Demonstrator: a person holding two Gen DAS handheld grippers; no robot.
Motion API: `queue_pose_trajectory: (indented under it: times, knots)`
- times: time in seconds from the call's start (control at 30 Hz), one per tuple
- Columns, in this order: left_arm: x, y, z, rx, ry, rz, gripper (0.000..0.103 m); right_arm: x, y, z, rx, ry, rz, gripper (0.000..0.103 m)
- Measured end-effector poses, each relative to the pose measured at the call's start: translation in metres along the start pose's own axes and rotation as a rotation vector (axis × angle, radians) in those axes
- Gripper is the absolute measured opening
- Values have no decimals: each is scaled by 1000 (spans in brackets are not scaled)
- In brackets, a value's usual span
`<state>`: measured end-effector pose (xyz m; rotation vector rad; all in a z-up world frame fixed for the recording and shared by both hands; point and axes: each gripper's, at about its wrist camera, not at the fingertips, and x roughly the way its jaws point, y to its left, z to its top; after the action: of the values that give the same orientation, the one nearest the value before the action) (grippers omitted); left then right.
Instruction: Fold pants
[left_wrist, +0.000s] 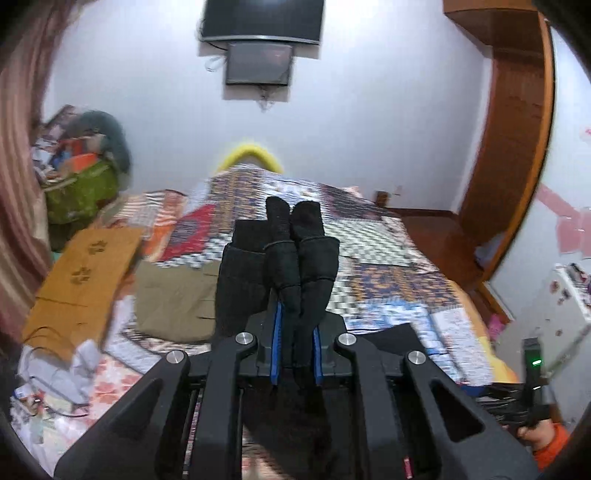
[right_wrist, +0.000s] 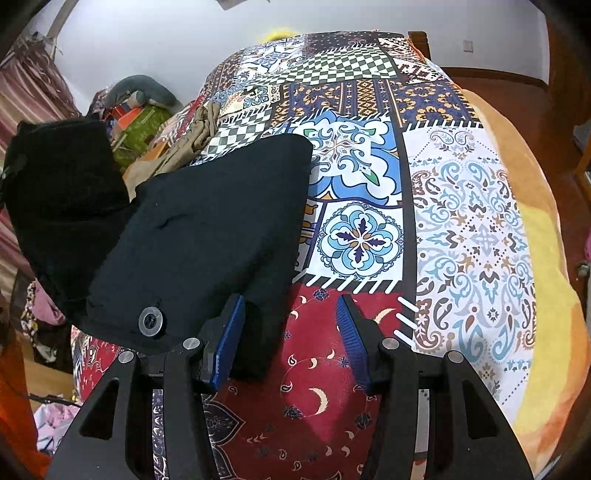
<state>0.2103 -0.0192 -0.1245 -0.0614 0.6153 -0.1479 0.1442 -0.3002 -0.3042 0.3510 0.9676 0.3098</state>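
Note:
The black pants (right_wrist: 207, 229) lie partly on the patterned bedspread (right_wrist: 472, 229), waist end with a grey button (right_wrist: 150, 320) near me. My right gripper (right_wrist: 290, 328) is open just above the bed, its left finger (right_wrist: 229, 332) touching the waist edge of the pants. In the left wrist view my left gripper (left_wrist: 295, 332) is shut on a bunched part of the black pants (left_wrist: 284, 258), held up above the bed; the cuffs stick out past the fingers. That lifted part shows at the left of the right wrist view (right_wrist: 62, 192).
Folded khaki pants (left_wrist: 173, 302) and a brown cloth (left_wrist: 85, 273) lie at the bed's left. A pile of clutter with a green bag (left_wrist: 81, 192) stands beyond. A TV (left_wrist: 262, 18) hangs on the far wall. A wooden frame (left_wrist: 509, 147) stands on the right.

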Motion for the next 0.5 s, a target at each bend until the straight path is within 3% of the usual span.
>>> queue_pose_trajectory:
  times: [0.27, 0.5]
  knots:
    - [27, -67, 16, 75, 50, -146, 12, 2, -2, -2, 1, -7, 18, 48]
    - [48, -135, 2, 176, 99, -279, 12, 3, -3, -2, 6, -10, 34, 48]
